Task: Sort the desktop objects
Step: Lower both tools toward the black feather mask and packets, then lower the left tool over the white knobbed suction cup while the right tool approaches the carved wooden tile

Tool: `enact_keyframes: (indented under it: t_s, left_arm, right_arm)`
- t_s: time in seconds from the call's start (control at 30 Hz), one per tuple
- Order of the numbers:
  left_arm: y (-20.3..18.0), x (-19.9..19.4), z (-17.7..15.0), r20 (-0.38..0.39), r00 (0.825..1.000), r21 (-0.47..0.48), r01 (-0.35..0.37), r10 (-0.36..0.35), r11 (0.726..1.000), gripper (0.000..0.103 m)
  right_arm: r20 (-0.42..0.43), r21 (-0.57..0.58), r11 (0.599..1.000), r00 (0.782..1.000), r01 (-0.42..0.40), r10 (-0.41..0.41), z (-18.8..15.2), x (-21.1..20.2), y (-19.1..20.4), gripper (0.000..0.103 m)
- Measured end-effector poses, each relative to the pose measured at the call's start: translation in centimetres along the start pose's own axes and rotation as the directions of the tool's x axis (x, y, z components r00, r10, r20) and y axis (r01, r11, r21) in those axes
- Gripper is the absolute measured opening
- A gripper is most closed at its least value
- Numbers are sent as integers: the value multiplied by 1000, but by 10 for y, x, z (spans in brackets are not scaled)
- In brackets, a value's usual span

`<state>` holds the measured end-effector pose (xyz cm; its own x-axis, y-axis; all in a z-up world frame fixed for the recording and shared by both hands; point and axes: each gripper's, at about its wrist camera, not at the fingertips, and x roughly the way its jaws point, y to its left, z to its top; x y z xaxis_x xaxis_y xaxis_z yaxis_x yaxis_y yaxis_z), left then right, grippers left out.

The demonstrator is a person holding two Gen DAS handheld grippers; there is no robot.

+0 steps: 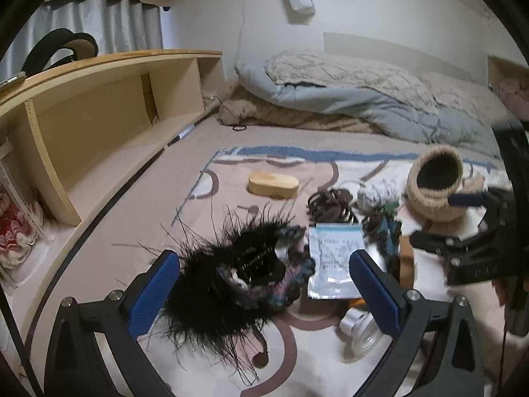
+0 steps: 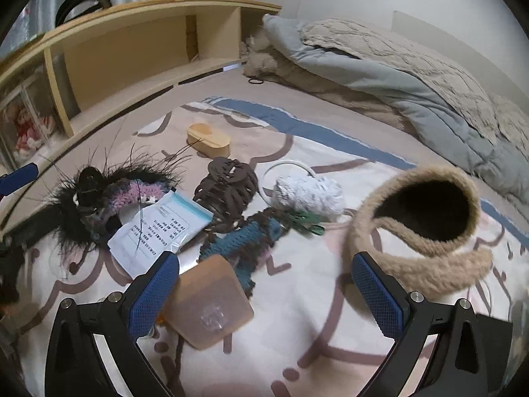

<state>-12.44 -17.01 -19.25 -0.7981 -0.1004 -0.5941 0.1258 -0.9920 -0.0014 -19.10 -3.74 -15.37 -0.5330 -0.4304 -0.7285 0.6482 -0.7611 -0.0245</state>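
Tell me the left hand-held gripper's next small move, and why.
Probably ease the left hand-held gripper down and close: it is open, and the black feathery hair clip lies between its fingers, not yet gripped.

Patterned rug (image 2: 297,314), pale with mauve lines and a blue band, spread over a taupe bed sheet (image 1: 139,205). On the rug: wooden oval box (image 2: 209,142); black feathered piece (image 1: 211,284); white printed pouch (image 2: 158,228); brown claw clip (image 2: 228,185); white fluffy item (image 2: 309,195); teal crochet piece (image 2: 244,244); beige furry basket (image 2: 420,231); translucent tan card (image 2: 208,301). On the sheet: black hair tie (image 2: 255,81); folded grey-beige quilt (image 1: 363,99).
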Motion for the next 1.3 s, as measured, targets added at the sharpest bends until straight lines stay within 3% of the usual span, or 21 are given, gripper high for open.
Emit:
enact_keyframes:
  t_s: [0.1, 0.2, 0.37, 0.5, 0.73, 0.9, 1.1, 1.3]
  left_arm:
    - [-6, 8, -10, -34, 999, 26, 17, -16, 1000, 103]
    - [-15, 12, -19, -52, 998, 77, 28, -24, 997, 103]
    - [-28, 15, -30, -75, 996, 132, 48, -39, 990, 103]
    - [-32, 19, -34, -87, 995, 139, 58, -46, 989, 103]
    - [-21, 15, -30, -71, 997, 120, 23, -15, 993, 103]
    - [-12, 27, -39, -142, 990, 115, 18, -1, 993, 103]
    - [-31, 28, -50, -176, 983, 191, 82, -48, 978, 103]
    - [-51, 31, -62, -261, 956, 232, 194, -131, 953, 103]
  right_arm:
    - [-33, -20, 1000, 999, -12, 11, -4, 10, 3, 103]
    - [-12, -10, 1000, 1000, -27, 27, -11, 3, -7, 103]
    - [-20, 70, 996, 998, -57, 59, -32, -14, -40, 103]
    - [-55, 134, 988, 995, -72, 80, -50, -22, -58, 103]
    - [-94, 108, 990, 991, -89, 100, -77, -29, -68, 103]
    - [-150, 63, 993, 983, -101, 110, -106, -19, -66, 103]
    - [-148, 31, 996, 985, -89, 92, -124, -13, -62, 103]
    - [-143, 44, 994, 984, -101, 107, -125, -13, -64, 103]
